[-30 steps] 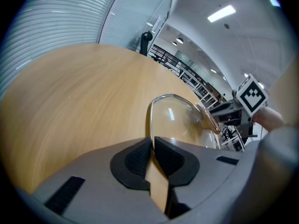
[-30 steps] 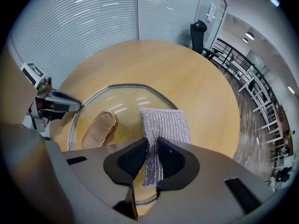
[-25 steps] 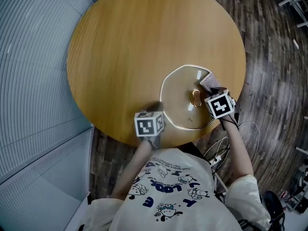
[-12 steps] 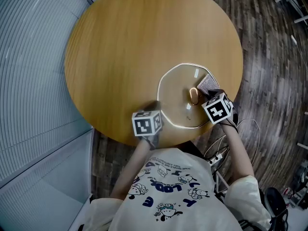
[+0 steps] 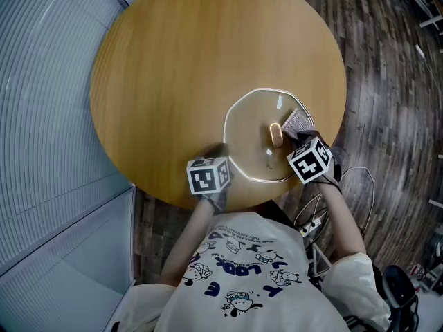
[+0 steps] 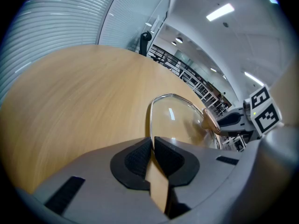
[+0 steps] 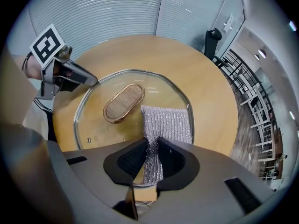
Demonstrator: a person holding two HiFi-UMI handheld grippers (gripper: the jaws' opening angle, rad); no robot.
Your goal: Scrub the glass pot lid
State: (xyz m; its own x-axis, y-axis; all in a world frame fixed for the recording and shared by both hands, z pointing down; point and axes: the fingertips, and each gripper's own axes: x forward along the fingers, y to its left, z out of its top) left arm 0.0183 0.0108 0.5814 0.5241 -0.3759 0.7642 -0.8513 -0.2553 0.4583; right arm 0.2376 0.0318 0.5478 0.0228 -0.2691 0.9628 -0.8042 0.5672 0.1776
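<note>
A glass pot lid (image 5: 252, 133) with a metal rim and a copper oval knob (image 5: 275, 134) lies on the round wooden table (image 5: 173, 75), close to its near edge. My left gripper (image 5: 221, 155) is shut on the lid's rim (image 6: 152, 125) at the lid's left side. My right gripper (image 5: 300, 134) is shut on a silver mesh scrubbing cloth (image 7: 166, 122), which lies flat on the glass to the right of the knob (image 7: 124, 102). In the right gripper view the lid (image 7: 98, 125) fills the middle, and the left gripper (image 7: 71, 76) grips its far rim.
The table's near edge (image 5: 239, 198) runs just below the lid, with the person's torso behind it. A ribbed wall panel (image 5: 41, 116) stands at the left. Dark plank floor (image 5: 387, 81) lies to the right, with cables (image 5: 349, 185) beside the right arm.
My right gripper has drawn the scrubbing cloth a little back across the glass toward the person. The left gripper keeps its hold on the rim.
</note>
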